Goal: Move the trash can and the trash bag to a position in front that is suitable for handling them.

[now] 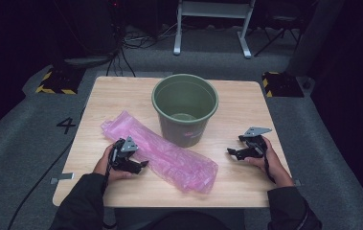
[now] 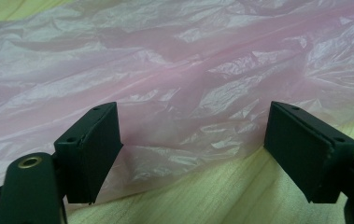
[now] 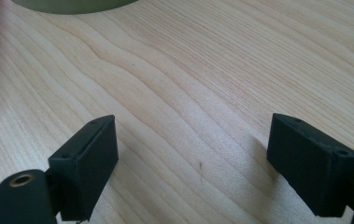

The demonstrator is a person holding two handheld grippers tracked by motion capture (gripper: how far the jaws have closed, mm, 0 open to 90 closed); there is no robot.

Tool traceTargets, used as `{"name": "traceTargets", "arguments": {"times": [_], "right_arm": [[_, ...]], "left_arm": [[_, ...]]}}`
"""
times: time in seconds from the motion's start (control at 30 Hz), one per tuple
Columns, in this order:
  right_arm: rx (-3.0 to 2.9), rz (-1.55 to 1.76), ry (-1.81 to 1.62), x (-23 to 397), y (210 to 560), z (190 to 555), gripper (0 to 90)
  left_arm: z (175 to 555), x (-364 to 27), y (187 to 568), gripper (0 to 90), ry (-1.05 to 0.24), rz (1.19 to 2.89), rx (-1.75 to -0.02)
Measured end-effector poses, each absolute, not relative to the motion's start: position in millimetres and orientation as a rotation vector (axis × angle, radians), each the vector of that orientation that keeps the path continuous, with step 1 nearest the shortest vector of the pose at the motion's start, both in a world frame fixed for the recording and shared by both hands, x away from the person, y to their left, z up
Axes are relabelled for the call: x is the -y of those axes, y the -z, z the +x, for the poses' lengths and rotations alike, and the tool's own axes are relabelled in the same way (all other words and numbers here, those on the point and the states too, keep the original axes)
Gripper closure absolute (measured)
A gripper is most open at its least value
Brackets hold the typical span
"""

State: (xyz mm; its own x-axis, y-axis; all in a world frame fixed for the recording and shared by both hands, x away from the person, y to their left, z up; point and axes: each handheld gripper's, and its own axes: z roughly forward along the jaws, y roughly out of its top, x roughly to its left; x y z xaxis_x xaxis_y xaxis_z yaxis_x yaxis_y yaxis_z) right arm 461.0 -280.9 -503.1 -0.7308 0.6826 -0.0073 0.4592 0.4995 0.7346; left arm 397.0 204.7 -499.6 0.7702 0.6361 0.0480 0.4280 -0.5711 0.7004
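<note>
A crumpled pink plastic bag [image 1: 162, 155] lies flat across the wooden table [image 1: 121, 93], running from middle left toward the front centre. Behind it stands a green bucket [image 1: 185, 109], upright and open-topped. My left gripper [image 1: 144, 164] rests at the bag's near edge, jaws open; in the left gripper view the pink bag [image 2: 179, 70] spreads just beyond the wide-apart jaws of the left gripper [image 2: 193, 154], its edge between them. My right gripper [image 1: 229, 152] sits open on bare wood right of the bucket; the right gripper [image 3: 193, 158] has nothing between its jaws, and the bucket's base [image 3: 72, 4] shows far off.
The table stands on grey carpet. A white frame [image 1: 212, 19] and cables lie behind it. Yellow-and-black striped blocks [image 1: 54, 81] [image 1: 282, 84] sit on the floor near the back corners. Bare wood lies at the table's right [image 1: 246, 105] and front left.
</note>
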Motion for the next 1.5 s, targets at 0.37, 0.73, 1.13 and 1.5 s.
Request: {"name": "traceTargets", "arguments": {"times": [0.37, 0.73, 1.13, 1.5], "right_arm": [[-2.450, 0.957, -1.069, 280.6, 503.1, 461.3, 16.2], [-2.451, 0.956, -1.069, 280.5, 503.1, 461.4, 16.2], [-2.451, 0.956, -1.069, 280.5, 503.1, 461.4, 16.2], [-2.451, 0.956, -1.069, 280.5, 503.1, 461.4, 16.2]], "left_arm": [[404.4, -211.4, 500.6, 39.0, -0.354, 2.203, -0.836], [402.0, -209.1, 500.6, 75.0, -0.419, 2.187, -0.852], [398.8, -203.7, 500.6, 86.5, -0.463, 2.204, -0.826], [393.3, -164.8, 498.3, 88.0, -0.444, 2.241, -0.709]]}}
